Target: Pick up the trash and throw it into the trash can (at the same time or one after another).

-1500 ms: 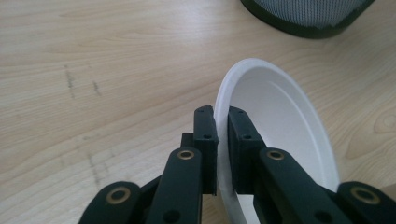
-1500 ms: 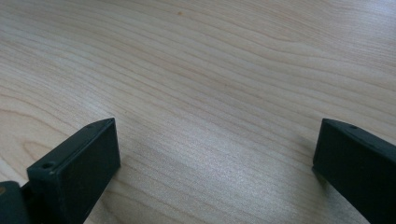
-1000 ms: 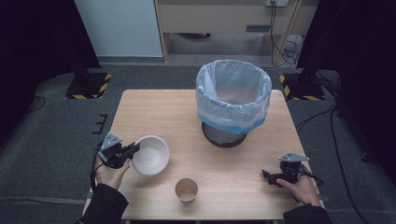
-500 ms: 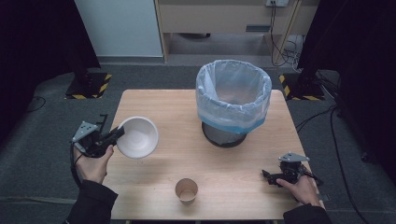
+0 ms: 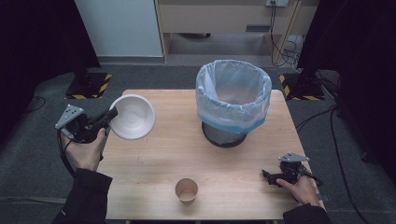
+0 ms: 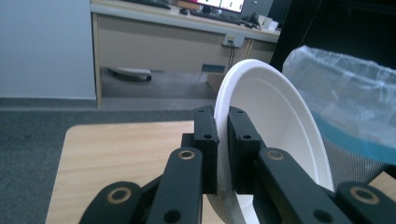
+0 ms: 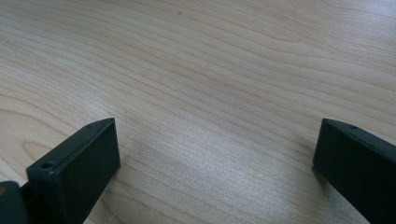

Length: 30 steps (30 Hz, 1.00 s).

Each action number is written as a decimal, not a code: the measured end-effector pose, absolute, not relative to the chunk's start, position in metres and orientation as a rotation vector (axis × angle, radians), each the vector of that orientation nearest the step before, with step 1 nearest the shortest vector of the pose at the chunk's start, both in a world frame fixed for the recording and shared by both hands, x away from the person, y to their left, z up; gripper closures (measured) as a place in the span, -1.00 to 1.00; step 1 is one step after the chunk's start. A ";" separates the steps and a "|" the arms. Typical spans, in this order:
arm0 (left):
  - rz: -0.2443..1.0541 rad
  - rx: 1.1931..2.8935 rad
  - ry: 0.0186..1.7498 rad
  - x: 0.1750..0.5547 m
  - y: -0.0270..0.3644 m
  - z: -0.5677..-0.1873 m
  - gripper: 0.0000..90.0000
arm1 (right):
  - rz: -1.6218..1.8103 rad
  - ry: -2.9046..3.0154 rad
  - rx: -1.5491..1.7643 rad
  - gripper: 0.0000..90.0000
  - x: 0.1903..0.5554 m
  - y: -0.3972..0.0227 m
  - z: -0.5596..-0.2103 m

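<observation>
A white paper bowl (image 5: 132, 116) hangs tilted above the table's left edge, its rim pinched by my left gripper (image 5: 108, 116). In the left gripper view the bowl (image 6: 275, 126) stands on edge between the two black jaws of my left gripper (image 6: 223, 140), which are shut on its rim. A brown paper cup (image 5: 186, 190) stands upright near the table's front edge. My right gripper (image 5: 268, 176) rests low at the front right corner; the right gripper view shows its jaws wide apart over bare wood, with my right gripper (image 7: 215, 154) open and holding nothing.
A mesh bin lined with a clear and blue plastic bag (image 5: 233, 98) stands at the back right of the wooden table (image 5: 187, 149); the bag (image 6: 345, 102) is also in the left gripper view. Dark floor surrounds the table, and a desk and cables lie beyond.
My left gripper has lifted the bowl off the table, carried it left and toward the back, and tipped it on edge. The right gripper and the cup have stayed put.
</observation>
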<state>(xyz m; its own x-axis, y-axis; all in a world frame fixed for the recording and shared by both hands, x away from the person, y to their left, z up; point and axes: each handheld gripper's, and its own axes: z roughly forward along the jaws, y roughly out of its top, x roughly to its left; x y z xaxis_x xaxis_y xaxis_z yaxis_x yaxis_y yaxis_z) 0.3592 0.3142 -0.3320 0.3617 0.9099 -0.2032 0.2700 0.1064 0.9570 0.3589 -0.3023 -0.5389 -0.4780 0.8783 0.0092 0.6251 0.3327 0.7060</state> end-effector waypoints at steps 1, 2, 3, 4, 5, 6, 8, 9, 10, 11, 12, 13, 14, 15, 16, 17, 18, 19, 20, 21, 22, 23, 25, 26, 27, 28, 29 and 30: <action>0.675 1.421 1.139 0.360 0.312 -0.328 0.85 | 0.928 2.229 1.330 -0.98 0.359 -0.302 -0.539; 0.676 1.417 1.135 0.361 0.311 -0.325 0.85 | 0.928 2.229 1.333 -0.98 0.359 -0.302 -0.539; 0.680 1.417 1.127 0.362 0.309 -0.321 0.85 | 0.928 2.229 1.330 -0.98 0.359 -0.302 -0.539; 0.682 1.411 1.120 0.363 0.307 -0.318 0.85 | 0.928 2.229 1.331 -0.98 0.359 -0.302 -0.539; 0.685 1.406 1.110 0.364 0.304 -0.314 0.85 | 0.928 2.228 1.330 -0.98 0.359 -0.302 -0.539; 0.688 1.409 1.104 0.365 0.303 -0.312 0.85 | 0.928 2.228 1.331 -0.98 0.359 -0.302 -0.539; 0.692 1.400 1.089 0.366 0.300 -0.306 0.85 | 0.928 2.229 1.330 -0.98 0.359 -0.302 -0.539; 0.696 1.400 1.080 0.367 0.298 -0.302 0.85 | 0.928 2.228 1.331 -0.98 0.359 -0.302 -0.539; 0.699 1.394 1.073 0.368 0.297 -0.300 0.85 | 0.928 2.229 1.331 -0.98 0.359 -0.302 -0.539; 0.699 1.391 1.067 0.369 0.296 -0.297 0.85 | 0.928 2.228 1.330 -0.98 0.359 -0.302 -0.539; 0.702 1.391 1.060 0.369 0.294 -0.294 0.85 | 0.928 2.229 1.331 -0.98 0.359 -0.302 -0.539; 0.707 1.390 1.054 0.370 0.293 -0.291 0.85 | 0.928 2.229 1.331 -0.98 0.359 -0.302 -0.539; 0.710 1.387 1.050 0.370 0.292 -0.289 0.85 | 0.928 2.229 1.334 -0.98 0.359 -0.302 -0.539; 0.709 1.380 1.044 0.371 0.290 -0.285 0.85 | 0.928 2.229 1.333 -0.98 0.359 -0.302 -0.539; 0.710 1.376 1.040 0.372 0.289 -0.283 0.85 | 0.928 2.229 1.332 -0.98 0.359 -0.302 -0.539; 0.713 1.373 1.031 0.373 0.287 -0.280 0.85 | 0.928 2.229 1.331 -0.98 0.359 -0.302 -0.539; 0.713 1.371 1.025 0.373 0.285 -0.277 0.85 | 0.928 2.229 1.333 -0.98 0.359 -0.302 -0.539; 0.713 1.366 1.017 0.374 0.283 -0.273 0.85 | 0.928 2.229 1.331 -0.98 0.359 -0.302 -0.539; 0.714 1.363 1.011 0.375 0.281 -0.271 0.85 | 0.928 2.229 1.333 -0.98 0.359 -0.302 -0.539; 0.718 1.365 1.000 0.375 0.277 -0.267 0.85 | 0.928 2.229 1.334 -0.98 0.359 -0.302 -0.539; 0.721 1.364 0.990 0.376 0.275 -0.264 0.85 | 0.928 2.229 1.333 -0.98 0.359 -0.302 -0.539; 0.722 1.364 0.982 0.376 0.272 -0.260 0.85 | 0.928 2.229 1.331 -0.98 0.359 -0.302 -0.539; 0.724 1.362 0.967 0.377 0.266 -0.254 0.85 | 0.928 2.229 1.334 -0.98 0.359 -0.302 -0.539; 0.725 1.360 0.958 0.378 0.263 -0.252 0.85 | 0.928 2.229 1.333 -0.98 0.359 -0.302 -0.539; 0.727 1.361 0.953 0.379 0.261 -0.249 0.85 | 0.928 2.229 1.333 -0.98 0.359 -0.302 -0.539; 0.727 1.362 0.947 0.380 0.258 -0.247 0.85 | 0.928 2.229 1.334 -0.98 0.359 -0.302 -0.539; 0.729 1.363 0.941 0.381 0.256 -0.244 0.85 | 0.928 2.229 1.334 -0.98 0.359 -0.302 -0.539; 0.730 1.363 0.936 0.382 0.253 -0.242 0.85 | 0.928 2.229 1.331 -0.98 0.359 -0.302 -0.539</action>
<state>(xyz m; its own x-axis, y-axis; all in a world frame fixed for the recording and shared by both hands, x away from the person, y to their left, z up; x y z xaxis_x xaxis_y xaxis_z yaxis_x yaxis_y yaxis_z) 0.3821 0.2533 -0.2419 0.4681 0.8745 -0.1273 0.0894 0.0964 0.9913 0.3589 -0.3023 -0.5389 -0.4777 0.8785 0.0101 0.6258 0.3322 0.7057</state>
